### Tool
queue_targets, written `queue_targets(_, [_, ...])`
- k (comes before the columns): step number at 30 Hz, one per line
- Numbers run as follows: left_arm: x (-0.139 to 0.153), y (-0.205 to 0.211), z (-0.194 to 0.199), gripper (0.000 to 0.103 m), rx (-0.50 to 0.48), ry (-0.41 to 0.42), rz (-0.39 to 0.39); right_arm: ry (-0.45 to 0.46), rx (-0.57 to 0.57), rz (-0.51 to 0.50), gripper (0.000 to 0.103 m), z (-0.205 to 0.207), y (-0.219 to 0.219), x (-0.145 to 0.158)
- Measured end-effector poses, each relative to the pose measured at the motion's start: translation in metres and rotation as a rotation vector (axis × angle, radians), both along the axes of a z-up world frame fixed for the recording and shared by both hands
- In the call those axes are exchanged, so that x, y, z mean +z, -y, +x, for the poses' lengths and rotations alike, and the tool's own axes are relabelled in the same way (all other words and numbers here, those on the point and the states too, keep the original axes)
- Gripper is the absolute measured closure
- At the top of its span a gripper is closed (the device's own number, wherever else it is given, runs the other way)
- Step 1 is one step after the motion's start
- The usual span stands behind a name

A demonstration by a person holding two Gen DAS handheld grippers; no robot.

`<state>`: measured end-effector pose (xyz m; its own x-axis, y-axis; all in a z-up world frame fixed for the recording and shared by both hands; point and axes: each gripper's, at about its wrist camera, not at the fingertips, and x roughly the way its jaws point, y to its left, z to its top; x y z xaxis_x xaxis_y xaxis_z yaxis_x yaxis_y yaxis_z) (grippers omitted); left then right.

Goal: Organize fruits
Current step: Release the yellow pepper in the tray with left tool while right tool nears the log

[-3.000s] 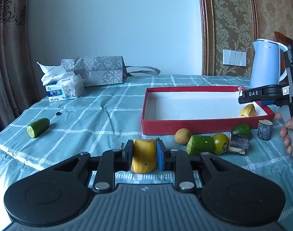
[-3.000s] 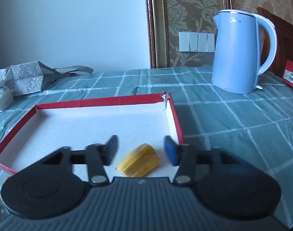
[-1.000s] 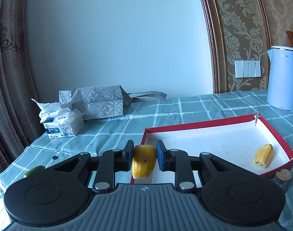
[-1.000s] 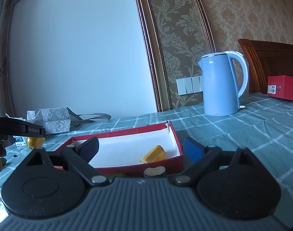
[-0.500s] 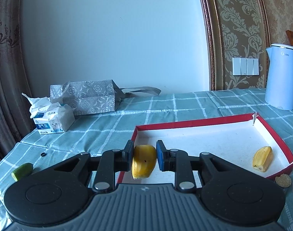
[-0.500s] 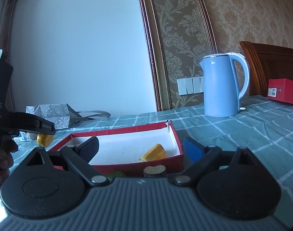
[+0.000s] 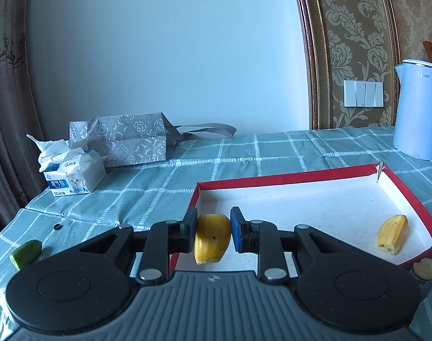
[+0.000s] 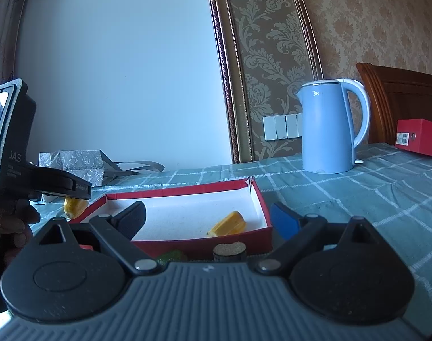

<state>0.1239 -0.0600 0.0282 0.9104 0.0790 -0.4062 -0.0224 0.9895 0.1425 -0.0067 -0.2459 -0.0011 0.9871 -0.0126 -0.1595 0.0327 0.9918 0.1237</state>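
Observation:
My left gripper (image 7: 213, 228) is shut on a yellow fruit piece (image 7: 212, 238) and holds it above the near left corner of the red tray (image 7: 287, 178). A second yellow piece (image 7: 393, 234) lies in the tray's right end; it also shows in the right wrist view (image 8: 228, 224). My right gripper (image 8: 208, 217) is open and empty, held in front of the tray (image 8: 261, 204). The right wrist view shows the left gripper (image 8: 79, 190) with its yellow piece (image 8: 75, 206) at the left. A green fruit (image 8: 171, 255) and a cork-topped cylinder (image 8: 230, 248) sit before the tray.
A blue kettle (image 7: 419, 110) stands at the back right, a tissue pack (image 7: 73, 174) and a grey patterned bag (image 7: 125, 142) at the back left. A green cucumber piece (image 7: 25, 253) lies at the left. A red box (image 8: 420, 136) sits far right.
My left gripper has carried the yellow piece forward and a little right, over the tray's near left corner. My right gripper has stayed open and nearly still.

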Motion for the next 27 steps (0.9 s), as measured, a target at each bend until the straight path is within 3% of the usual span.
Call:
queue_targets(22, [-0.016,0.0,0.021,0.078,0.01,-0.043,-0.01,-0.007,0.004,0.0,0.009,0.001,-0.001,0.0])
queue_targets(27, [-0.017,-0.002,0.022,0.073,0.015,-0.044,-0.022,-0.008,0.006,-0.001,0.009,0.002,-0.001,-0.001])
